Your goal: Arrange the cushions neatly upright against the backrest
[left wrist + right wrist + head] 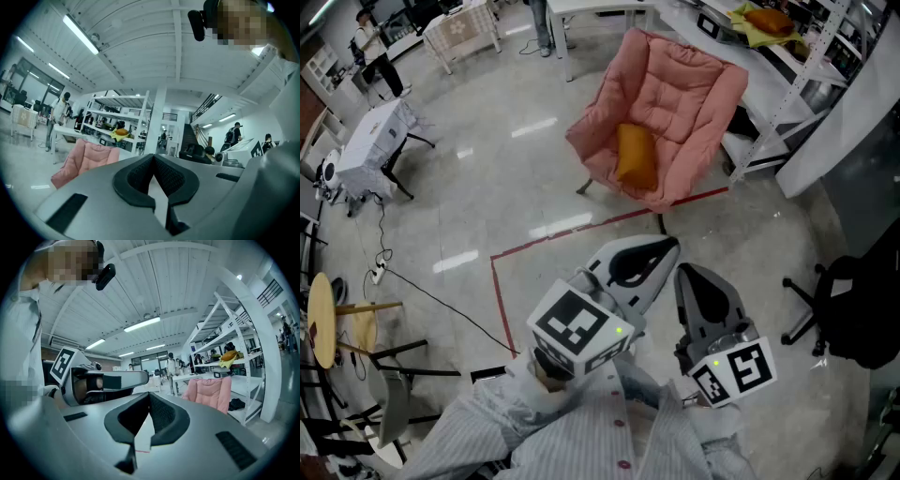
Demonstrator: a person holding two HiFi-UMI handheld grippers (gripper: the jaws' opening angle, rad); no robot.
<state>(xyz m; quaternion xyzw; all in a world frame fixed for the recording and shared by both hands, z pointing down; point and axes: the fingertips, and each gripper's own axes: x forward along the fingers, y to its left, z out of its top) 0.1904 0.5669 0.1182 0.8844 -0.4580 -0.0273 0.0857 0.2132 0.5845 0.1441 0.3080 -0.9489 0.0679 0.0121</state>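
Left gripper [667, 247] and right gripper [688, 274] both closed, empty, orange cushion [635, 155] well ahead on pink chair [675, 94]

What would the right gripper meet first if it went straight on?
Nothing near: the right gripper points over open floor, left of the padded pink armchair. A distant white table seems next, though depth is unclear.

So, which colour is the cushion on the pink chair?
Orange. The cushion shows best in the head view, on the chair.
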